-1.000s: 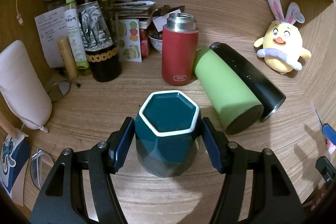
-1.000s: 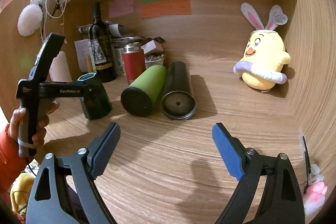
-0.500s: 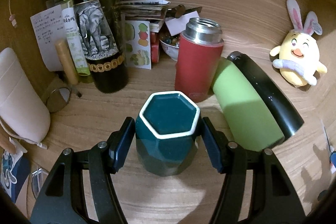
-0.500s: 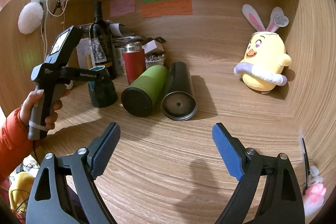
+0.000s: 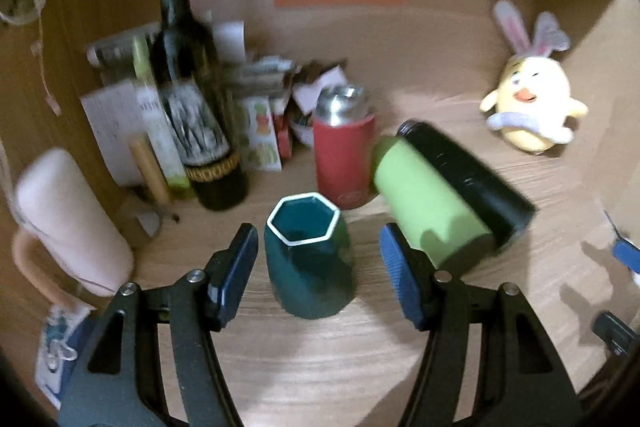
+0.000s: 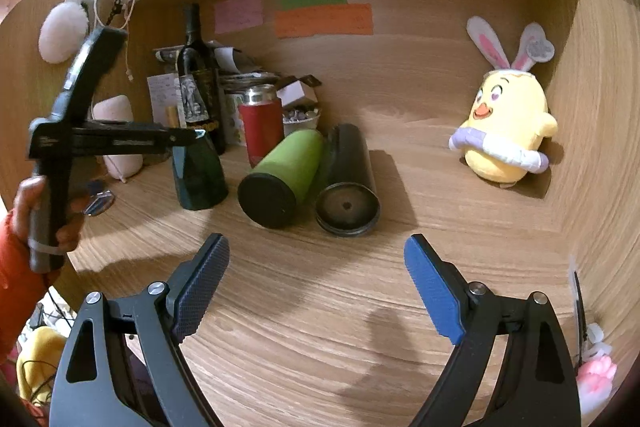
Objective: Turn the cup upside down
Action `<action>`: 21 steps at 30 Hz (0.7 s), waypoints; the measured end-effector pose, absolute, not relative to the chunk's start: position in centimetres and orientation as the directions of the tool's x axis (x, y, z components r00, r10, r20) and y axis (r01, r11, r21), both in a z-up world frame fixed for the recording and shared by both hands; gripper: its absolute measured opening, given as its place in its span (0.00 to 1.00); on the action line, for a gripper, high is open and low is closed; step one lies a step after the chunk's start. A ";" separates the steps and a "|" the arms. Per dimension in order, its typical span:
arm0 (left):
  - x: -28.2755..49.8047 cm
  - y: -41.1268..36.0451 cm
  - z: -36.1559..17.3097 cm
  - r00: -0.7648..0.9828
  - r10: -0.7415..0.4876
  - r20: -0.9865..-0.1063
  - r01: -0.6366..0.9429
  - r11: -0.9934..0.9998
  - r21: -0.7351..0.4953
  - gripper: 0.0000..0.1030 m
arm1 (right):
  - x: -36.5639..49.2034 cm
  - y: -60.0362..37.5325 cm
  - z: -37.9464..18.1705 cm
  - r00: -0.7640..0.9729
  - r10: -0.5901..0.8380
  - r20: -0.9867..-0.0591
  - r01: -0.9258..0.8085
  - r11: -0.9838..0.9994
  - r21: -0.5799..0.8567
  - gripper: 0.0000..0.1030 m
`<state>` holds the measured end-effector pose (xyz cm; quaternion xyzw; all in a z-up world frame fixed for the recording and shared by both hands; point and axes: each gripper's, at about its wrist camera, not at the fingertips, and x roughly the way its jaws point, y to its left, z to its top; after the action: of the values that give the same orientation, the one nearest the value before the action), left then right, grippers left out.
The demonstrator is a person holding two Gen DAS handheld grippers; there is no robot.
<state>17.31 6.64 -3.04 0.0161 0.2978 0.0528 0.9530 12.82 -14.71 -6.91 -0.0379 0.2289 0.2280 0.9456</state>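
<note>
A dark teal hexagonal cup [image 5: 310, 259] with a white rim stands upright, mouth up, on the wooden desk. My left gripper [image 5: 318, 263] is open around it, with a gap between each blue pad and the cup's sides. The cup also shows in the right wrist view [image 6: 200, 173], under the left gripper tool [image 6: 80, 139] held by a hand. My right gripper [image 6: 316, 279] is open and empty above bare desk at the front.
A green flask [image 5: 430, 199] and a black flask [image 5: 472, 171] lie on their sides just right of the cup. A red flask [image 5: 344, 155] and a wine bottle [image 5: 196, 107] stand behind it. A yellow plush chick [image 5: 532, 107] leans at the back right.
My left gripper was shut on the cup and has opened, leaving the cup standing on the desk. The left view is now blurred and tilted back. The right gripper has not moved.
</note>
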 end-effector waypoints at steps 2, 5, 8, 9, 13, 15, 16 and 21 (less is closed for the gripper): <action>15.6 6.4 -1.9 0.842 0.083 -0.533 -0.065 0.997 0.053 0.62 | 12.5 -14.4 -6.4 0.797 0.415 -0.439 -0.450 0.893 0.028 0.85; 12.6 6.0 -0.3 0.884 0.063 -0.463 -0.046 0.998 0.048 0.72 | 11.9 -14.0 -5.4 0.807 0.423 -0.412 -0.455 0.890 0.021 0.85; 10.1 5.7 1.0 0.914 0.057 -0.402 -0.041 0.998 0.047 0.78 | 11.2 -13.4 -3.7 0.825 0.425 -0.372 -0.455 0.890 0.008 0.85; 9.5 5.8 1.3 0.920 0.052 -0.389 -0.037 0.998 0.044 0.78 | 10.9 -13.3 -3.2 0.830 0.427 -0.358 -0.456 0.890 0.005 0.85; 6.9 5.7 2.1 0.940 0.040 -0.338 -0.029 0.999 0.037 0.88 | 9.5 -13.0 -1.1 0.853 0.432 -0.294 -0.453 0.892 -0.003 0.85; 5.9 5.7 2.2 0.944 0.044 -0.328 -0.031 0.998 0.045 0.89 | 8.8 -12.9 -0.4 0.861 0.430 -0.271 -0.448 0.894 -0.005 0.86; 5.5 5.7 2.2 0.944 0.045 -0.325 -0.032 0.998 0.046 0.89 | 8.5 -12.8 -0.1 0.866 0.425 -0.262 -0.442 0.897 -0.005 0.87; 3.0 5.7 2.6 0.956 0.039 -0.291 -0.029 0.999 0.040 0.99 | 7.0 -13.2 1.1 0.887 0.406 -0.220 -0.411 0.911 0.021 1.00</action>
<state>3.05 5.74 2.60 0.0175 0.1477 0.0173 0.9887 6.97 -13.18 1.05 -0.0131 0.1103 0.2103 0.9713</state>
